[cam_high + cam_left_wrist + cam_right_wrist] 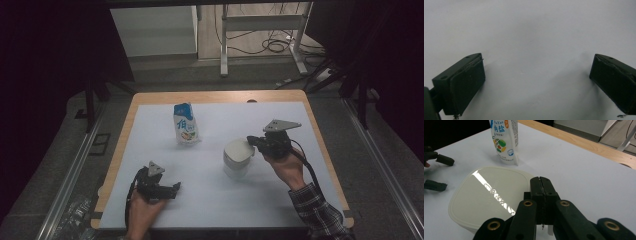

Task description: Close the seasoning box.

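A white square container with a cream lid [237, 156] [486, 197] stands right of the table's middle. My right gripper [251, 141] [540, 181] is shut, pads pressed flat together, its tips resting at the lid's right rim. I cannot tell whether the rim is pinched. A blue and white salt pouch [186, 125] [504, 140] stands upright farther back, apart from the container. My left gripper [175, 189] [536, 85] lies low at the near left with its jaws wide open over bare white mat. The right gripper view also shows the left gripper [439, 172] at its left edge.
A white mat [220, 200] covers the wooden table [210, 97], whose rim shows at the back and sides. Behind the table stand a metal frame [260, 25] and floor cables [277, 45]. Dark curtains flank both sides.
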The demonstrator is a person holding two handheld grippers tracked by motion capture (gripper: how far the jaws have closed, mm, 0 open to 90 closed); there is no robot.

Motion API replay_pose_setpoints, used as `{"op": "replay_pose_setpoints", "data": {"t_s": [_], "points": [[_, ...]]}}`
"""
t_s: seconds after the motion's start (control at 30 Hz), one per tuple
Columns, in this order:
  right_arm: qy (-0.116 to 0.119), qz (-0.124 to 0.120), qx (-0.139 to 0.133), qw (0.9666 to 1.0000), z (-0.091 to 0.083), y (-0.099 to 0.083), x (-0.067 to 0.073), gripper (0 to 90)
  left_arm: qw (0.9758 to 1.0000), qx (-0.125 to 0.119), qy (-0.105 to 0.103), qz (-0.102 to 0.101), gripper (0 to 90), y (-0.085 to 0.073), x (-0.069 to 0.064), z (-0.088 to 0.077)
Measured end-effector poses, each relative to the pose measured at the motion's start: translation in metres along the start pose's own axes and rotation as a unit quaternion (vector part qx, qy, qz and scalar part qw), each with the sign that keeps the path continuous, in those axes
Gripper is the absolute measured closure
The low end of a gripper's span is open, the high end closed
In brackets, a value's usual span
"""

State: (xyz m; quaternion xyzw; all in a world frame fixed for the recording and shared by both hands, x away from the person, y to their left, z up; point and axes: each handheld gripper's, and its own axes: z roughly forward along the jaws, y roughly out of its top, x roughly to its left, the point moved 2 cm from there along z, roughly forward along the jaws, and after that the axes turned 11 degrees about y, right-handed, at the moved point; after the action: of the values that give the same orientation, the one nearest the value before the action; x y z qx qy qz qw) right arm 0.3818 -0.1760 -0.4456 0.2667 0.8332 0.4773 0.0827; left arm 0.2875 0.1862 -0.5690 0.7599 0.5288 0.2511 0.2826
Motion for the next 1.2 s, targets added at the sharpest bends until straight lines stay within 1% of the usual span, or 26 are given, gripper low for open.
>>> {"op": "replay_pose_setpoints", "data": {"t_s": [0.23, 0.47, 0.53, 0.57, 0.67, 0.73, 0.77, 0.8, 0.87, 0.9, 0.97, 1.03, 1.07, 1.13, 1.2], "points": [[0.002, 0.005, -0.001, 1.0000, 0.000, 0.000, -0.001, 89.4, 1.0000, 0.000, 0.000, 0.000, 0.5, 0.000, 0.000, 0.000], [-0.006, 0.008, 0.001, 1.0000, -0.001, -0.002, -0.003, 89.4, 1.0000, 0.000, 0.000, 0.000, 0.5, 0.000, 0.000, 0.000], [-0.015, 0.007, 0.004, 0.9999, -0.001, -0.003, -0.005, 89.4, 1.0000, 0.000, 0.000, 0.000, 0.5, 0.000, 0.000, 0.000], [-0.019, 0.008, 0.012, 0.9997, 0.000, -0.006, -0.007, 89.4, 1.0000, 0.001, 0.000, 0.002, 0.5, 0.000, 0.000, 0.000], [-0.015, 0.014, 0.013, 0.9997, 0.002, -0.009, -0.009, 89.4, 1.0000, 0.002, 0.000, 0.001, 0.5, 0.000, 0.000, 0.000], [-0.005, 0.021, 0.007, 0.9997, 0.003, -0.013, -0.010, 89.3, 1.0000, 0.002, 0.000, 0.001, 0.5, 0.000, 0.000, 0.000], [-0.005, 0.021, 0.007, 0.9997, 0.003, -0.013, -0.010, 89.3, 1.0000, 0.002, 0.000, 0.001, 0.5, 0.000, 0.000, 0.000], [-0.003, 0.021, 0.004, 0.9998, 0.003, -0.013, -0.010, 89.4, 1.0000, 0.001, 0.000, 0.000, 0.5, 0.000, 0.000, 0.000], [-0.016, 0.008, 0.001, 0.9998, 0.001, -0.010, -0.008, 89.3, 1.0000, 0.001, 0.000, -0.001, 0.5, 0.000, 0.000, 0.000], [-0.016, 0.008, 0.001, 0.9998, 0.001, -0.010, -0.008, 89.3, 1.0000, 0.001, 0.000, -0.001, 0.5, 0.000, 0.000, 0.000], [-0.013, 0.009, -0.008, 0.9998, -0.002, -0.006, -0.007, 89.3, 1.0000, 0.000, 0.000, -0.001, 0.5, 0.000, 0.000, 0.000], [-0.011, 0.004, -0.017, 0.9998, -0.005, -0.002, -0.005, 89.3, 1.0000, 0.000, 0.000, -0.001, 0.5, 0.000, 0.000, 0.000], [-0.001, 0.001, -0.023, 0.9997, -0.006, 0.000, -0.002, 89.3, 1.0000, 0.000, 0.000, 0.000, 0.5, 0.000, 0.000, 0.000], [0.003, -0.001, -0.020, 0.9998, -0.005, 0.000, 0.000, 89.3, 1.0000, 0.000, 0.000, -0.001, 0.5, 0.000, 0.000, 0.000], [0.002, -0.004, -0.017, 0.9998, -0.003, -0.001, 0.001, 89.3, 1.0000, 0.000, 0.000, 0.000, 0.5, 0.000, 0.000, 0.000]]}}
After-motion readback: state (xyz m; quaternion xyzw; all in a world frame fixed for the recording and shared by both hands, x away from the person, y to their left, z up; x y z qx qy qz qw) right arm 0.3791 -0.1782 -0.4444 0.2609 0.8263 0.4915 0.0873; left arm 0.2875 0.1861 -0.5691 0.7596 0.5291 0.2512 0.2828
